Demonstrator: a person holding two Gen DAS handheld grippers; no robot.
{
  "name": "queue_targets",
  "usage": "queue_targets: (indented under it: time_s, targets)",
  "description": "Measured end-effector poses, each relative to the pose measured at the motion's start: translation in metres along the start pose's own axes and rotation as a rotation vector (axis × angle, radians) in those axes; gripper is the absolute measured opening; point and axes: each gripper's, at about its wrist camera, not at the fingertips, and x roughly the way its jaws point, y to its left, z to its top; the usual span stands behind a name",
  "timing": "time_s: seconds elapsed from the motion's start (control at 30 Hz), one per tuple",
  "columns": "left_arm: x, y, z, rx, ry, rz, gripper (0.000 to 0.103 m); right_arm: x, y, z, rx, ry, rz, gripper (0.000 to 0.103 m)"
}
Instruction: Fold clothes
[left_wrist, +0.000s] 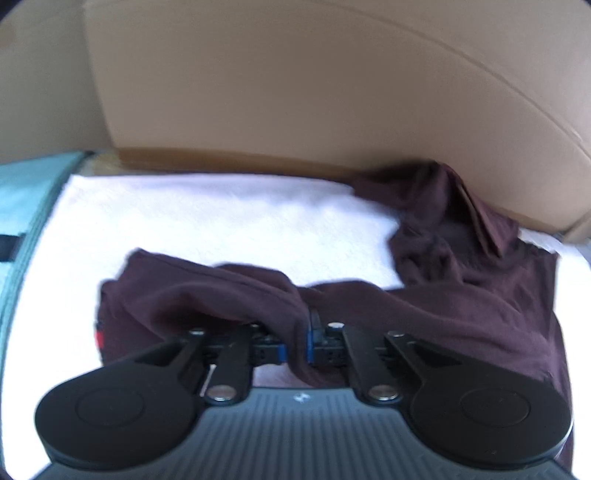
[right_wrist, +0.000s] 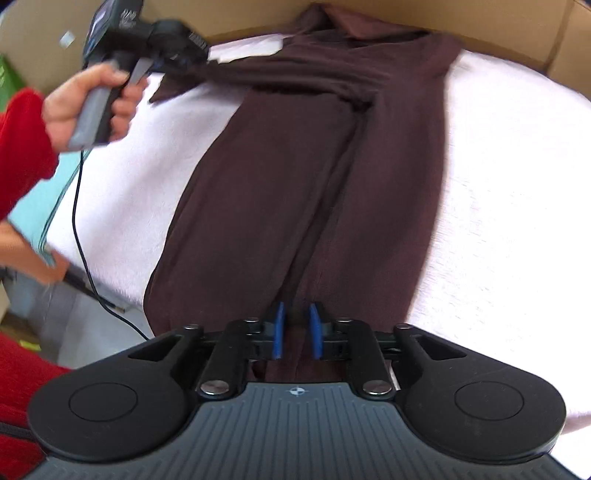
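On the white padded surface (right_wrist: 498, 184) in front of me lies the dark maroon garment (right_wrist: 280, 177), stretched lengthwise away from my right gripper (right_wrist: 296, 332) toward a cardboard wall (left_wrist: 295, 92) at the far edge. Its collar end rests against that wall.

Right gripper: the blue pads (right_wrist: 277, 328) stand a narrow gap apart, with a ridge of the garment's near hem between them. Whether the pads press the cloth cannot be settled from this view; the fabric fills the gap and runs on past the fingers.

Left gripper (left_wrist: 295, 343): jaws nearly closed, a bunched fold of the garment pinched between the blue pads (left_wrist: 311, 339) and draped over the left finger. In the right wrist view this gripper (right_wrist: 177, 51) sits at the garment's far left, where a sleeve-like strip is drawn taut toward it. My left hand (right_wrist: 88, 107), in a red sleeve (right_wrist: 22, 147), grips its handle, and a black cable (right_wrist: 79, 221) hangs down from it.

A teal cloth (left_wrist: 26, 199) lies beside the white surface's left edge.
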Motion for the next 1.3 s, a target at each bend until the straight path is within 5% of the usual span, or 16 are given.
queue_targets:
  time_s: [0.13,0.37,0.6,0.77,0.97,1.03,1.13,1.17,1.3]
  targets:
    - [-0.024,-0.011,-0.024,0.040,-0.014,0.008,0.042,-0.018,-0.006,-0.009,-0.080,0.021,-0.024,0.020]
    - [-0.068,-0.028,-0.074,0.080,-0.003,0.033,0.043,-0.001,0.000,-0.017,-0.222,0.073,0.054,0.020]
    - [-0.107,-0.053,-0.126,0.066,0.027,0.011,0.055,-0.007,-0.026,-0.015,-0.183,0.061,0.211,0.024]
    - [-0.122,-0.109,-0.166,0.204,0.029,0.009,0.062,-0.022,-0.064,-0.036,-0.210,0.068,0.100,0.026]
    - [-0.129,-0.158,-0.202,0.292,0.056,0.006,0.069,-0.010,-0.054,-0.069,-0.486,0.063,0.146,0.031]
    - [-0.133,-0.164,-0.208,0.295,0.059,0.013,0.075,0.000,-0.049,-0.073,-0.537,0.033,0.154,0.042]
    - [-0.139,-0.167,-0.214,0.290,0.061,0.027,0.075,0.017,-0.042,-0.077,-0.589,-0.006,0.167,0.042]
    - [-0.140,-0.166,-0.215,0.288,0.059,0.038,0.075,0.021,-0.041,-0.079,-0.600,-0.034,0.173,0.034]
    - [-0.143,-0.161,-0.219,0.274,0.061,0.082,0.075,0.031,-0.031,-0.093,-0.646,-0.070,0.186,0.041]
